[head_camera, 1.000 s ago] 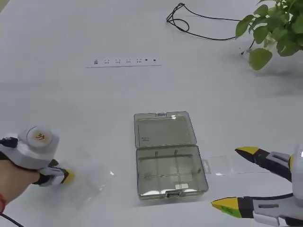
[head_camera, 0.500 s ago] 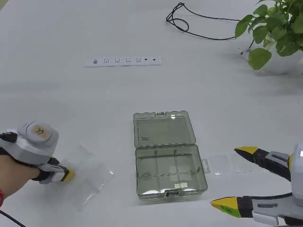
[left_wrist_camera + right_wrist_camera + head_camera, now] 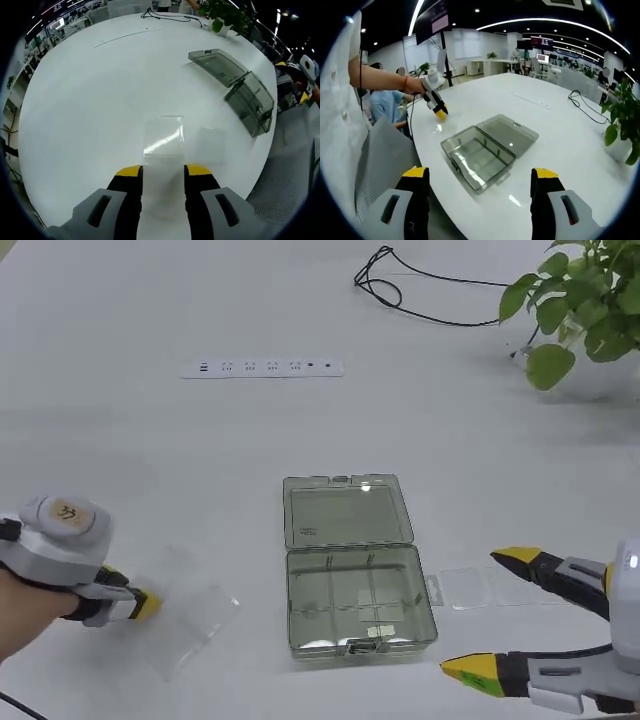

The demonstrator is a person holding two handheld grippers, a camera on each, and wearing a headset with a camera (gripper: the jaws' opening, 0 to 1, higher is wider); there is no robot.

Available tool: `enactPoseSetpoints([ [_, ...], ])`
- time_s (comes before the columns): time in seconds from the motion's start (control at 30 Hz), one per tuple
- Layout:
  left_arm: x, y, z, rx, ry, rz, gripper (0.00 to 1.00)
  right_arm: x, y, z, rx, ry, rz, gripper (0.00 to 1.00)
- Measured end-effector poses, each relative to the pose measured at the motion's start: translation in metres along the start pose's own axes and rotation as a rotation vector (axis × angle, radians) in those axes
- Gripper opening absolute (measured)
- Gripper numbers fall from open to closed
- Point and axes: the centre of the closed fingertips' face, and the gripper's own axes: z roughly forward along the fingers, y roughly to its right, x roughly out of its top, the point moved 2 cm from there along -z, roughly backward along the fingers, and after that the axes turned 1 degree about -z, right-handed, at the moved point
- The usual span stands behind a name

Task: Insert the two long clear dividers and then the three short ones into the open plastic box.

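One clear divider (image 3: pixel 163 136) just beyond left gripper (image 3: pixel 163 171).

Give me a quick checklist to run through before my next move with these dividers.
1. Lid of the plastic box open: ok.
2. Right gripper open with nothing in it: ok.
3. Left gripper lined up on the clear divider: ok.
4. Left gripper's hold on that divider: cannot tell.
5. Short dividers lying flat beside the box, on the right gripper's side: ok.
6. Slots in the box free of dividers: cannot tell.
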Motion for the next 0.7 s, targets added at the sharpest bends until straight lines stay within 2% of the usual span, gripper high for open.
enactPoseSetpoints([
  [0.17, 0.006, 0.009, -0.009, -0.013, 0.06, -0.033, 0.31, 0.017, -0.002, 0.002, 0.003, 0.038, 0.012, 0.82],
  [0.37, 0.024, 0.027, -0.025, -0.04, 0.174, -0.084, 0.31, 0.046, -0.007, 0.008, 0.019, 0.083, 0.022, 0.76],
  [0.4, 0.029, 0.033, -0.029, -0.053, 0.204, -0.087, 0.31, 0.051, -0.009, 0.009, 0.02, 0.095, 0.018, 0.75],
  [0.47, 0.035, 0.039, -0.034, -0.062, 0.231, -0.1, 0.31, 0.063, -0.011, 0.011, 0.024, 0.118, 0.029, 0.73],
  [0.57, 0.048, 0.053, -0.044, -0.085, 0.296, -0.105, 0.31, 0.08, -0.015, 0.015, 0.03, 0.135, 0.079, 0.69],
  [0.7, 0.07, 0.074, -0.057, -0.137, 0.401, -0.134, 0.31, 0.103, -0.017, 0.018, 0.022, 0.195, 0.107, 0.63],
])
